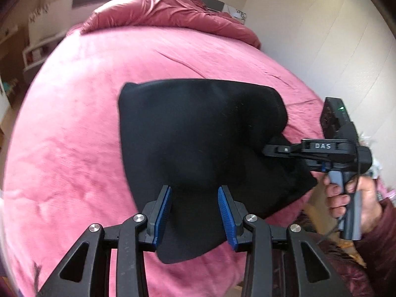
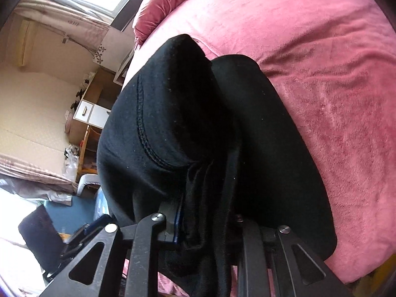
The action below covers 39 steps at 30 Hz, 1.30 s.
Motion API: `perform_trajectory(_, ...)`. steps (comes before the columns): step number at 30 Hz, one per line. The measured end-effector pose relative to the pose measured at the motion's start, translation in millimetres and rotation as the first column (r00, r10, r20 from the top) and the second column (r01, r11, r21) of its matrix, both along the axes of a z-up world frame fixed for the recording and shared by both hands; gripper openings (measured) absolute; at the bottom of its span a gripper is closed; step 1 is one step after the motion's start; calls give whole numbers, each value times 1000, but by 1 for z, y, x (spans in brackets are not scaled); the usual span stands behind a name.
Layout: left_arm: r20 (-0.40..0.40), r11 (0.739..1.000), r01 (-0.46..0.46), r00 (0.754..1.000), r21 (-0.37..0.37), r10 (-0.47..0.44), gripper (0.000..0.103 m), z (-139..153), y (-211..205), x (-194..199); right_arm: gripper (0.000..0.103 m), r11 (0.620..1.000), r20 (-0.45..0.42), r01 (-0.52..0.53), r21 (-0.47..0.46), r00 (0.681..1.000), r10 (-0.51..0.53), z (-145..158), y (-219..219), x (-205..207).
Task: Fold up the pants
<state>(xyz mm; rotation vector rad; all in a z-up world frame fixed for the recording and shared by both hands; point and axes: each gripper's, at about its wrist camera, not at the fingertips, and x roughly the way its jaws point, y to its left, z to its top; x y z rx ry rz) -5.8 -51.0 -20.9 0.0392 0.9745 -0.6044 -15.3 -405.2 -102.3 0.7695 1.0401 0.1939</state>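
Observation:
Black pants point(image 1: 198, 128) lie folded into a compact bundle on the pink bed point(image 1: 86, 99). My left gripper point(image 1: 195, 210) hovers over their near edge, its blue pads point(image 1: 163, 212) spread wide with nothing pinched between them. From the right, my right gripper point(image 1: 268, 149) reaches into the side of the bundle, held by a hand point(image 1: 346, 198). In the right wrist view, bunched fabric of the pants point(image 2: 160, 123) fills the gap of the right gripper point(image 2: 205, 222). A stitched top layer bulges up in front of it, and the fingertips are buried in cloth.
A crumpled pink duvet point(image 1: 173, 7) is heaped at the head of the bed. A white wall point(image 1: 321, 37) runs along the bed's right side. Off the bed point(image 2: 321, 49) stand a wooden cabinet with white drawers point(image 2: 91, 113) and a dark seat point(image 2: 39, 235).

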Motion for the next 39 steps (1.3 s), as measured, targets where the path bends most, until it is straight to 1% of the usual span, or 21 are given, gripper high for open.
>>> perform_trajectory(1, 9, 1000, -10, 1000, 14, 10, 39, 2, 1, 0, 21, 1000, 2, -1, -9, 1000, 1, 0, 5, 2)
perform_trajectory(6, 28, 998, -37, 999, 49, 36, 39, 0, 5, 0, 20, 993, 18, -36, -110, 999, 39, 12, 23, 7)
perform_trajectory(11, 24, 997, -58, 998, 52, 57, 39, -4, 8, 3, 19, 984, 43, -68, -165, 996, 76, 30, 34, 16)
perform_trajectory(14, 17, 997, -57, 998, 58, 57, 40, -6, 9, 3, 19, 975, 60, -85, -204, 993, 99, 38, 30, 18)
perform_trajectory(17, 2, 997, -50, 999, 64, 50, 40, -11, 1, 6, 19, 972, 49, -86, -217, 994, 99, 39, 19, 22)
perform_trajectory(21, -28, 997, -32, 999, 74, 34, 42, -18, -3, 9, 19, 972, 9, -91, -218, 995, 95, 22, 12, 32)
perform_trajectory(22, -42, 997, -26, 999, 73, 30, 45, -20, -5, 10, 19, 973, 1, -90, -214, 996, 92, 18, 11, 34)
perform_trajectory(24, -71, 998, -28, 997, 55, 32, 46, -24, -5, 15, 20, 975, -3, -90, -205, 996, 91, 17, 10, 36)
perform_trajectory(26, -80, 999, -33, 996, 32, 35, 46, -21, -2, 15, 27, 978, -2, -68, -196, 998, 69, 21, 7, 35)
perform_trajectory(28, -79, 999, -49, 996, -10, 48, 46, -17, 6, 16, 29, 971, 25, -35, -238, 999, 42, 35, -2, 23)
perform_trajectory(31, -73, 994, -85, 994, -64, 80, 46, -11, 18, 19, 32, 974, 60, 30, -226, 998, -17, 53, -16, -2)
perform_trajectory(34, -57, 989, -125, 991, -82, 120, 46, -7, 29, 22, 32, 978, 92, 64, -198, 995, -46, 69, -23, -27)
perform_trajectory(36, -59, 986, -144, 989, -82, 139, 46, -7, 35, 25, 32, 988, 95, 67, -138, 994, -54, 70, -27, -43)
perform_trajectory(39, -63, 984, -161, 986, -72, 157, 46, -9, 39, 27, 32, 998, 79, 47, -52, 996, -43, 65, -16, -62)
